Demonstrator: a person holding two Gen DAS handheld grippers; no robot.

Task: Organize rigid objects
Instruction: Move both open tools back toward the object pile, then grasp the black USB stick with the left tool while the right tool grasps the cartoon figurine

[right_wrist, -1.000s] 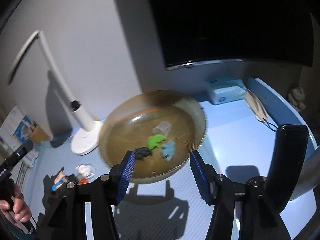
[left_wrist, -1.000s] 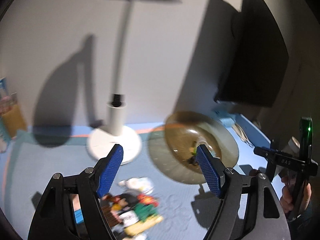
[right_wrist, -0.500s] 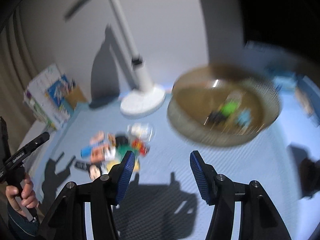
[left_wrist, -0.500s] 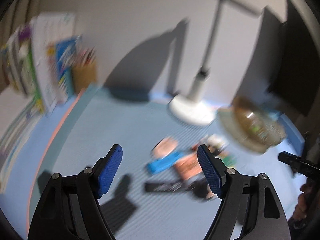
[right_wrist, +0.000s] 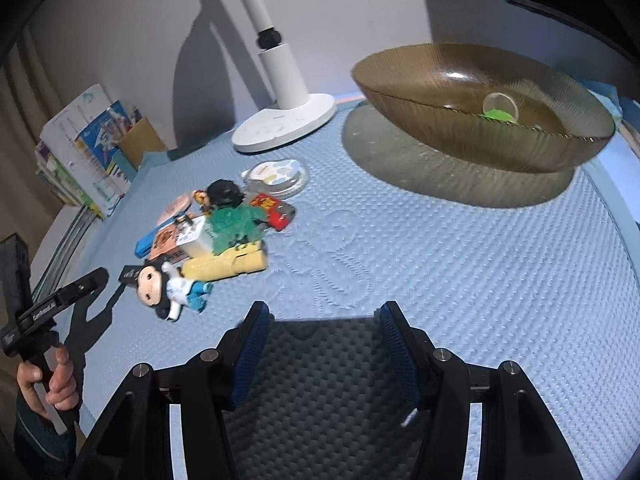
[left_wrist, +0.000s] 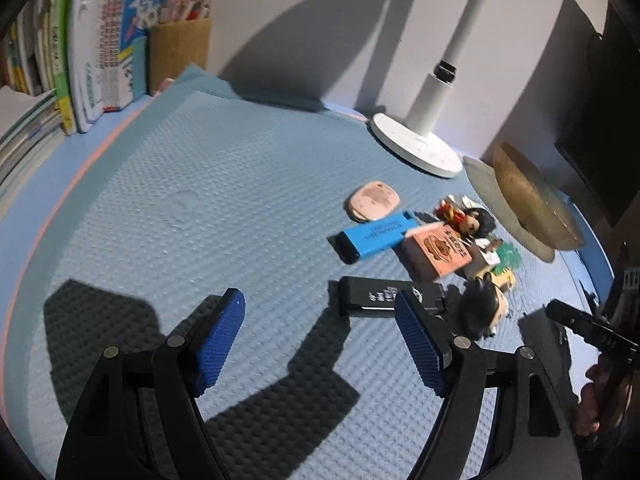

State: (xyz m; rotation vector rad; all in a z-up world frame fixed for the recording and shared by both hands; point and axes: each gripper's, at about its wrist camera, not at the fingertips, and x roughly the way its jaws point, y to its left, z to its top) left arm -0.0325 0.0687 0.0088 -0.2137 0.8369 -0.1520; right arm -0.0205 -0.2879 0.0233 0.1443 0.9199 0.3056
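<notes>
A pale grey wall [left_wrist: 304,20] backs the whole scene, crossed by hard dark shadows, with the edge of a black screen [left_wrist: 600,120] hanging at its right side. Below it a blue dimpled mat [left_wrist: 192,200] covers the desk, and strong light throws the grippers' shadows onto it. At the far left a row of books [left_wrist: 88,52] leans upright against the wall, with a brown cardboard pen holder [left_wrist: 178,50] beside them. A white desk lamp [right_wrist: 286,120] stands on its round base near the back, and to its right sits a wide amber ribbed glass bowl [right_wrist: 460,128] that holds a small green piece [right_wrist: 498,114] and a clear round one, hard to name. The things to sort lie in a loose heap on the mat between lamp and books, well apart from the bowl: a blue USB stick [left_wrist: 374,236], an orange box [left_wrist: 438,250], a black USB stick [left_wrist: 390,296] nearest the left gripper, a yellow block [right_wrist: 226,266], a green toy [right_wrist: 236,226], a red packet [right_wrist: 274,208], a round clear pouch [right_wrist: 278,174], and a dark-haired doll figure [right_wrist: 166,286] lying on its back. The left gripper [left_wrist: 320,344] hangs over bare mat with its blue pads well apart and nothing between them, its right pad just in front of the black stick. The right gripper [right_wrist: 322,354] is partly open, empty, over its own shadow.
</notes>
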